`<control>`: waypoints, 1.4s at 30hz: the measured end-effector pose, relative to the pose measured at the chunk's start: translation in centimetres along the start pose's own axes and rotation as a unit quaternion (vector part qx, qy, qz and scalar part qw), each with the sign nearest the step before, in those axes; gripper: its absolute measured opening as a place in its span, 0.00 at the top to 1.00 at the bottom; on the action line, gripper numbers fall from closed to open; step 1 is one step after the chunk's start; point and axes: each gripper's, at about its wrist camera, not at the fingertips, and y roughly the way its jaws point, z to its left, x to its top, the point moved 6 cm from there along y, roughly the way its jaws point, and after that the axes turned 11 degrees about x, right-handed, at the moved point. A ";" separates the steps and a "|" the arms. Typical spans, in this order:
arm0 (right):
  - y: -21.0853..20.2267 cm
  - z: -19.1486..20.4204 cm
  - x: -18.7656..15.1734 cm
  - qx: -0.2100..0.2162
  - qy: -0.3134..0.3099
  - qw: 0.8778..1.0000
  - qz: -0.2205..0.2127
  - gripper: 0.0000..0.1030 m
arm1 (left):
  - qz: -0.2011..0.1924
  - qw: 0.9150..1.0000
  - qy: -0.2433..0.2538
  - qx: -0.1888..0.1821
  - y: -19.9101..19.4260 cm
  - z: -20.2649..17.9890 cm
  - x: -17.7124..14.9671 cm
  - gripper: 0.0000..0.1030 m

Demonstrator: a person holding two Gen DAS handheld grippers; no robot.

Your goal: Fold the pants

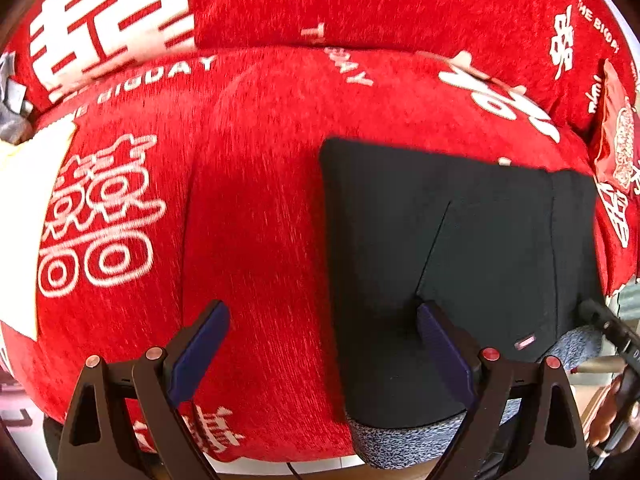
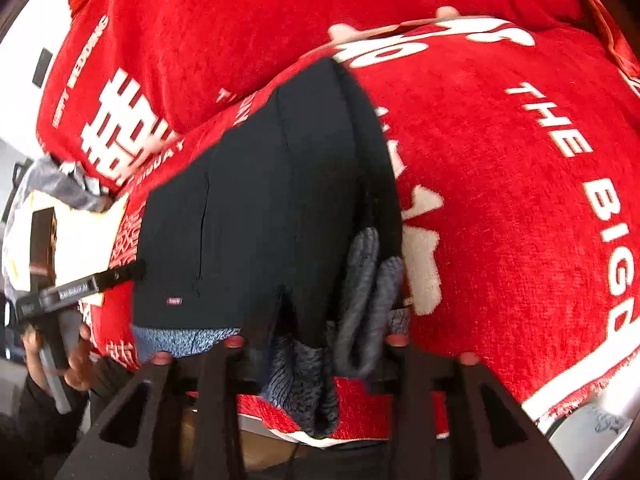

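Black pants (image 1: 448, 256) with a grey fleece lining lie folded on a red sofa cover. My left gripper (image 1: 322, 344) is open just above the pants' left edge, its right finger (image 1: 444, 356) over the black cloth and its left finger (image 1: 200, 348) over the red cover. In the right wrist view the pants (image 2: 256, 216) lie ahead with the grey lining (image 2: 368, 292) bunched at the near edge. My right gripper (image 2: 316, 340) is at that near edge; its fingertips are hidden in the dark cloth.
The red sofa cover (image 1: 256, 184) with white lettering spreads all round. A white and yellow item (image 1: 24, 208) lies at the left. A red snack bag (image 1: 620, 148) sits at the far right. The left gripper (image 2: 80, 284) shows in the right wrist view.
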 end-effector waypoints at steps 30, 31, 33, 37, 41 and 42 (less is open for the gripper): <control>7.2 6.6 10.3 -0.130 -0.144 0.981 0.013 0.13 | -0.016 0.998 -0.019 0.052 2.2 -1.8 6.9 0.00; 7.8 6.8 10.1 -0.140 -0.154 0.978 0.024 0.11 | -0.011 0.999 -0.018 0.050 2.4 -2.0 6.5 0.00; 8.8 6.9 9.6 -0.162 -0.171 0.971 0.039 0.07 | -0.001 0.999 -0.010 0.053 3.0 -2.4 5.8 0.00; 8.7 6.4 8.2 -0.156 -0.164 0.973 0.047 0.07 | -0.013 0.998 -0.016 0.054 2.9 -2.5 4.4 0.00; 6.9 6.1 5.7 -0.139 -0.170 0.974 0.057 0.07 | -0.015 0.999 -0.012 0.042 2.2 -2.7 3.0 0.00; 6.4 6.2 4.9 -0.136 -0.173 0.974 0.055 0.07 | -0.019 0.999 -0.009 0.043 2.0 -2.8 2.6 0.00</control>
